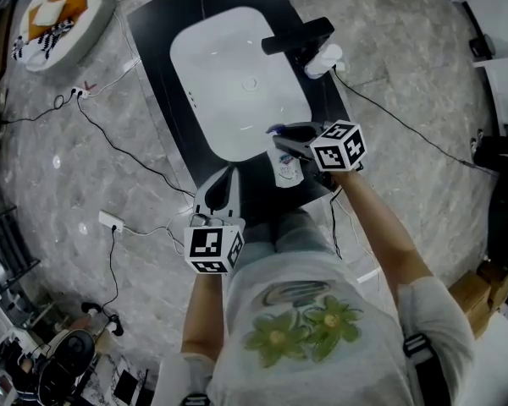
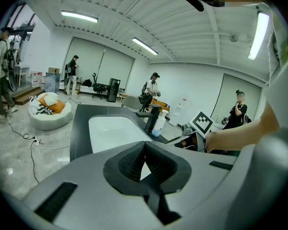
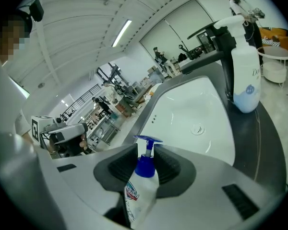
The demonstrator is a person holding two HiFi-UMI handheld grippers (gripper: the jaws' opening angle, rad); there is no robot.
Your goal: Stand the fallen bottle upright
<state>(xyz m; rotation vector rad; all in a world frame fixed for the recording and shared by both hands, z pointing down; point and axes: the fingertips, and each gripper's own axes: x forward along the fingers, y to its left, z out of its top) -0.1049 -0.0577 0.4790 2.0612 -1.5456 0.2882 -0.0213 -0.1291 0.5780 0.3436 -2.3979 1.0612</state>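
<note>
A clear pump bottle (image 3: 141, 186) with a blue pump head and a printed label sits between my right gripper's (image 3: 145, 150) jaws. The pads press on its blue collar from both sides, and its body runs back toward the camera. In the head view this bottle (image 1: 288, 169) hangs under the right gripper (image 1: 281, 138) over the near edge of the black counter (image 1: 157, 24), pump toward the sink. Whether its base touches the counter I cannot tell. My left gripper (image 1: 223, 184) hovers at the counter's near left corner. Its (image 2: 144, 150) pads meet with nothing between them.
A white sink (image 1: 237, 83) fills the counter. A black faucet (image 1: 298, 36) and an upright white pump bottle (image 1: 323, 59) stand at its far right side. Cables and a power strip (image 1: 110, 221) lie on the marble floor; a round cushion (image 1: 59, 15) sits far left.
</note>
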